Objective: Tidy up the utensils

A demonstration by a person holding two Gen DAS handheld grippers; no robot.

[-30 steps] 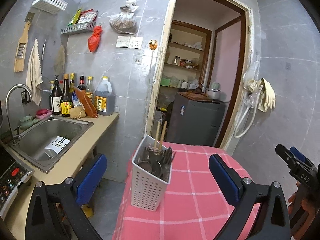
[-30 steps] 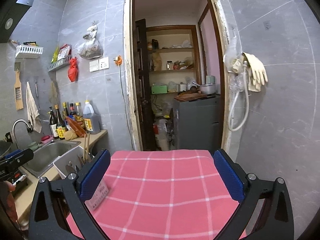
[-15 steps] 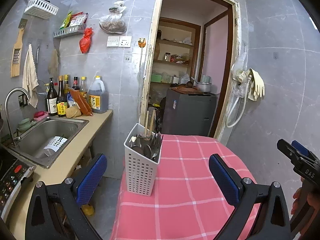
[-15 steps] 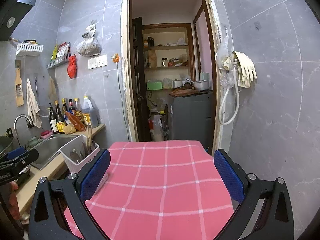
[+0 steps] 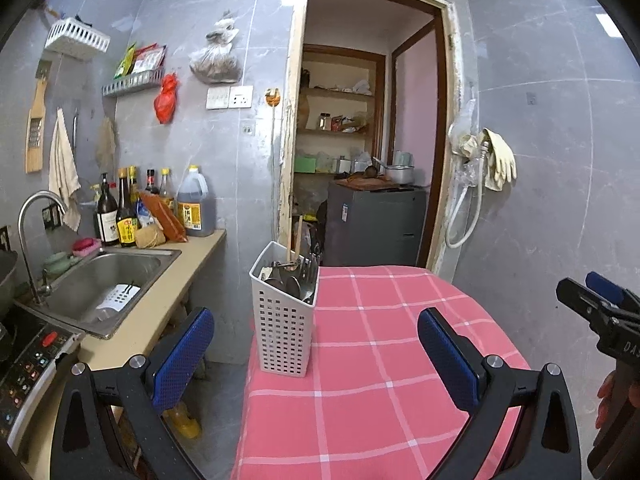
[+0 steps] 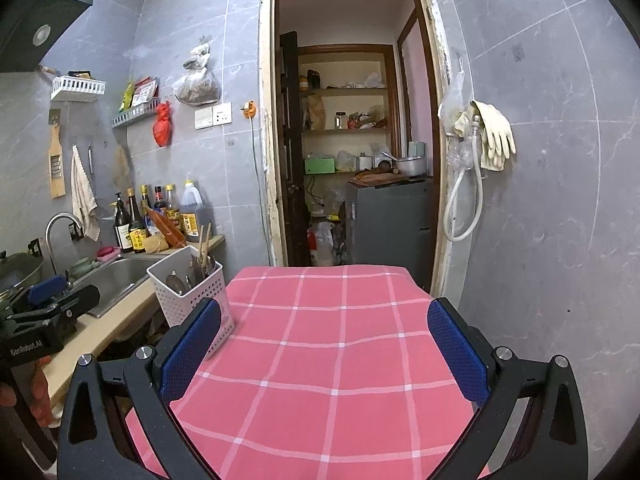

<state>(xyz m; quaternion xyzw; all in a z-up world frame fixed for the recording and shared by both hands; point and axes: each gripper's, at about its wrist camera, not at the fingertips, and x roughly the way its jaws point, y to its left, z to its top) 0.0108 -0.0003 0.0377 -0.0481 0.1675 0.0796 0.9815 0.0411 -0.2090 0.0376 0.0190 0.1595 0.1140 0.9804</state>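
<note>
A white perforated utensil holder (image 5: pixel 285 320) stands near the left edge of the table with the pink checked cloth (image 5: pixel 380 360). It holds spoons, forks and wooden chopsticks (image 5: pixel 294 244). It also shows in the right wrist view (image 6: pixel 192 296), at the left. My left gripper (image 5: pixel 316 344) is open and empty, back from the holder, which sits between its blue pads. My right gripper (image 6: pixel 324 344) is open and empty over the cloth, to the right of the holder.
A counter (image 5: pixel 160 312) with a steel sink (image 5: pixel 100 288) runs along the left, with a tap, bottles and a stove panel (image 5: pixel 28 360). A gap separates counter and table. A doorway (image 5: pixel 368 160) and grey cabinet lie behind the table.
Both grippers have drawn back and levelled, so the holder and table look farther away. Both stay open and empty. The holder has not moved on the cloth.
</note>
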